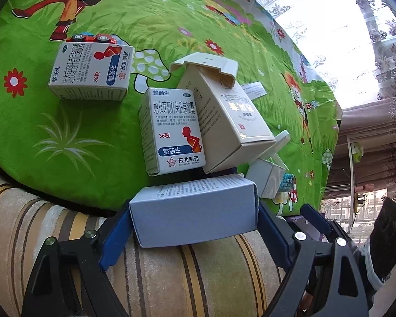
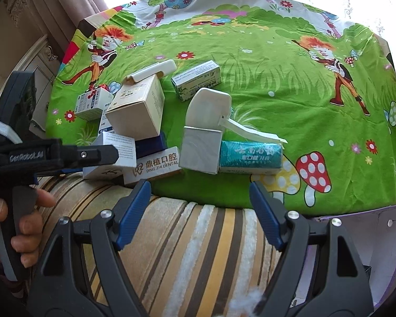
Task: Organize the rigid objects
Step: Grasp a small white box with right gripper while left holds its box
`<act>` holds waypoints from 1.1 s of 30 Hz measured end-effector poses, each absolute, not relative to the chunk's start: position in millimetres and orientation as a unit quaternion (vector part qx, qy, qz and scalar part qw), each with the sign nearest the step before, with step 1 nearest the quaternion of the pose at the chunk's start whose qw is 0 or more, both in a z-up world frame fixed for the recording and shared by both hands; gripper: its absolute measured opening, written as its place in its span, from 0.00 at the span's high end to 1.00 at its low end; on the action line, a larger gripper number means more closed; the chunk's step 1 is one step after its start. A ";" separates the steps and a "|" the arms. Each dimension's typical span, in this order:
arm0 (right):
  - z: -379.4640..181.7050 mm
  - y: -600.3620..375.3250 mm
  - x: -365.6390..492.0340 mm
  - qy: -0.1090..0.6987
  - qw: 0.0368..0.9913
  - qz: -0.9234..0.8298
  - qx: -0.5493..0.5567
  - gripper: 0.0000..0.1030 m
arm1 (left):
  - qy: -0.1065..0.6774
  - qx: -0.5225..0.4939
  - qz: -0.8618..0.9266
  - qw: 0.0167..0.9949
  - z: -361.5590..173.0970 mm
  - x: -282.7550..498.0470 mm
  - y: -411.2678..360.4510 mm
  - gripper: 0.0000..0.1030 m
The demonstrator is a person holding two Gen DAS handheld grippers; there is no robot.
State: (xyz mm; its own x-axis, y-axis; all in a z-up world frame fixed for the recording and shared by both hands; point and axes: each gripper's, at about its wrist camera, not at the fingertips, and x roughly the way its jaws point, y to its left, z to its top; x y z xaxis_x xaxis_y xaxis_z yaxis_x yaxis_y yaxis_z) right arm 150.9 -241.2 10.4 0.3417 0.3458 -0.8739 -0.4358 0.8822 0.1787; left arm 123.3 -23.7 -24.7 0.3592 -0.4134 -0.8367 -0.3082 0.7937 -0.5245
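1. The left gripper (image 1: 194, 206) is closed on a pale blue carton (image 1: 192, 219); its blue fingers (image 1: 118, 224) lie against the carton's two short ends, so the carton is grasped
2. The carton is held at the near edge of the green cartoon-print cloth (image 1: 92, 137), partly above the striped cushion (image 2: 198, 237)
3. Just beyond the carton, a white Zhengchangsheng medicine box (image 1: 171, 129) is seen standing upright, with a cream box (image 1: 229, 121) leaning against its right side; the cream box's lid (image 1: 206, 66) is open
4. A second medicine box of the same kind (image 1: 89, 71) is laid flat farther off to the left, and a red toy car (image 1: 92, 38) is seen just behind it
5. The right gripper (image 2: 199, 186) is released, its jaws spread wide with nothing between them, above the near edge of the cloth and the cushion
6. Beyond it, a grey box (image 2: 200, 150) and a teal toothpaste box (image 2: 250, 155) are placed side by side, touching; a Ding Zhi Dental box (image 2: 155, 166) lies to their left and a green box (image 2: 196, 79) farther back
7. The handle of the left gripper is gripped by a person's hand (image 2: 13, 224)
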 end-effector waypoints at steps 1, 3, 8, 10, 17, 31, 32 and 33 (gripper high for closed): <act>9.7 -238.6 153.6 0.521 0.819 0.236 -0.045 0.23 | 0.560 -0.320 -0.041 0.763 -22.5 120.6 -22.0 0.13; 8.4 -233.4 159.6 0.520 0.821 0.230 -0.047 0.23 | 0.551 -0.318 -0.051 0.770 -19.0 115.8 -18.0 0.13; 1.3 -223.5 174.0 0.523 0.823 0.217 -0.048 0.23 | 0.525 -0.301 -0.063 0.793 -9.6 101.1 -8.6 0.14; -1.5 -219.7 177.7 0.524 0.823 0.214 -0.051 0.23 | 0.516 -0.294 -0.063 0.802 -7.3 96.4 -6.0 0.14; -9.3 -207.6 185.4 0.524 0.824 0.205 -0.071 0.29 | 0.497 -0.257 -0.054 0.827 -2.5 92.5 -14.4 0.14; -2.8 -215.4 168.5 0.505 0.836 0.200 -0.075 0.56 | 0.481 -0.232 -0.057 0.843 3.7 88.0 -26.0 0.14; -0.4 -217.5 165.2 0.502 0.838 0.201 -0.073 0.56 | 0.479 -0.230 -0.060 0.845 5.2 87.0 -27.4 0.14; 2.2 -219.3 162.5 0.499 0.840 0.201 -0.071 0.56 | 0.476 -0.228 -0.062 0.847 7.1 85.6 -29.4 0.14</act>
State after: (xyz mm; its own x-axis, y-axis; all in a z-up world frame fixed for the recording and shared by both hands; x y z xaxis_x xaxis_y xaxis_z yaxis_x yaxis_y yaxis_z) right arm 162.5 -219.3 2.2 0.4202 0.2672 -0.8672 -0.4087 0.9090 0.0821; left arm 85.6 -29.4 7.1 0.5384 -0.3219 -0.7788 -0.1121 0.8886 -0.4447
